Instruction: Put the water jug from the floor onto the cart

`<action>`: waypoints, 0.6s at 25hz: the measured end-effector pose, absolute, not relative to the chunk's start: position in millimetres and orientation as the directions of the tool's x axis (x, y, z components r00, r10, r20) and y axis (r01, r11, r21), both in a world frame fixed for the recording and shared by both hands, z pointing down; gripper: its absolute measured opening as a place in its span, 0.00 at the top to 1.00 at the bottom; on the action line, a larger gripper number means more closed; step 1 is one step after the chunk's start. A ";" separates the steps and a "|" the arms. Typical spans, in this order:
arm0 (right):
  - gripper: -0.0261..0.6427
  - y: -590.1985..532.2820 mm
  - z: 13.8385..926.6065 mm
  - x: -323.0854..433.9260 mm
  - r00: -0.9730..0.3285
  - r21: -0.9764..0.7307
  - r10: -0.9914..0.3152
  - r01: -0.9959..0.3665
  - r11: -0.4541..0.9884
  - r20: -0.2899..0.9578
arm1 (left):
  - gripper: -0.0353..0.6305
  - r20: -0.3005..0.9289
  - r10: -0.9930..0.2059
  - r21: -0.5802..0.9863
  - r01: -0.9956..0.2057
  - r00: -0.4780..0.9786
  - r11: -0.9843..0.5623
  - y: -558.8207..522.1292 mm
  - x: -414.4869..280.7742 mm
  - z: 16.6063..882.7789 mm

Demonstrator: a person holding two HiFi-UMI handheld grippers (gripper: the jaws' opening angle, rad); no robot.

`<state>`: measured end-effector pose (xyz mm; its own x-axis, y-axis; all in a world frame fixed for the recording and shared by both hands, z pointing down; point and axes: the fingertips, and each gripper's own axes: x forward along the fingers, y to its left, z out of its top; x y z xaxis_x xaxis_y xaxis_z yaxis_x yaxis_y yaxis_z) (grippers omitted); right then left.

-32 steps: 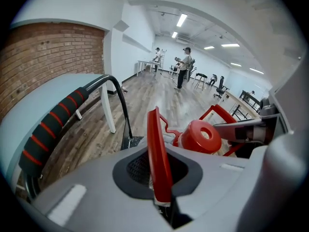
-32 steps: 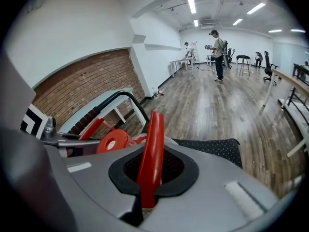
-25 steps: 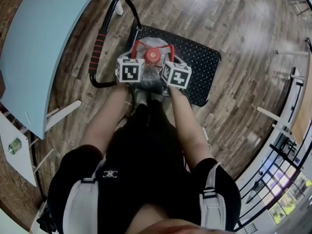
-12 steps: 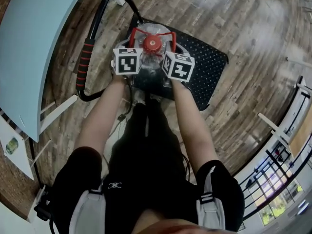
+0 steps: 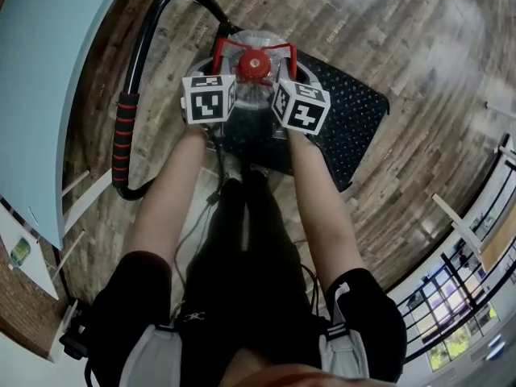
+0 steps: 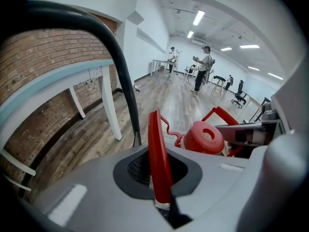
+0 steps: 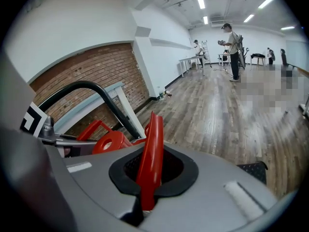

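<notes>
Both of my hand-held grippers grip the water jug [image 5: 255,103] over the cart [image 5: 360,119], whose black studded platform lies on the wood floor [image 5: 419,47]. The left hand-held gripper [image 5: 219,69] has its jaws clamped tight on the left side of the jug's red carrying handle [image 5: 254,44]. In the left gripper view that red strip [image 6: 157,153] stands upright between the dark pads. The right hand-held gripper [image 5: 289,69] is closed the same way on the handle's right side, and the right gripper view shows the red strip [image 7: 150,158] pinched between its pads, leaning slightly. The two marker cubes flank the jug's red cap [image 5: 254,65], which points up at me between them.

The clear jug is at the end of the platform nearest the cart's push bar [image 5: 149,39], close to that edge and roughly midway across it. Whether its base touches the platform I cannot tell, since my forearms and the grippers cover it. The black push bar curves to the left, its red ribbed grip [image 5: 122,139] over the floor beside the light blue table [image 5: 40,71]. The far right corner of the platform is bare. In both gripper views a brick wall [image 7: 87,66] runs behind the table, and several people [image 6: 203,66] stand well apart at the far end of the long room.
</notes>
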<state>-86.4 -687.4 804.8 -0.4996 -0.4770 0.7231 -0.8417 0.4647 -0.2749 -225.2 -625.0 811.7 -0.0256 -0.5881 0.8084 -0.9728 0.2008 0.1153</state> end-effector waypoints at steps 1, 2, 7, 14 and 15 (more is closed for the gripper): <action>0.93 -691.5 804.0 -87.3 -0.503 -0.277 -0.485 -0.841 0.464 0.716 | 0.94 0.802 -0.596 0.119 -0.972 -0.026 0.203 -627.7 -227.9 810.8; 0.93 -695.1 802.4 -88.9 -0.505 -0.277 -0.490 -0.841 0.465 0.711 | 0.94 0.798 -0.603 0.124 -0.971 -0.024 0.203 -630.6 -230.2 809.0; 0.93 -697.7 798.8 -89.8 -0.478 -0.262 -0.488 -0.856 0.446 0.730 | 0.93 0.796 -0.606 0.149 -0.970 0.001 0.193 -634.8 -227.9 802.6; 0.94 -682.5 809.4 -79.1 -0.415 -0.218 -0.467 -0.881 0.419 0.781 | 0.92 0.824 -0.567 0.159 -0.968 0.021 0.195 -616.9 -218.3 811.9; 0.94 -681.0 810.8 -77.6 -0.404 -0.211 -0.460 -0.885 0.414 0.791 | 0.91 0.825 -0.564 0.162 -0.968 0.025 0.194 -614.9 -216.3 811.3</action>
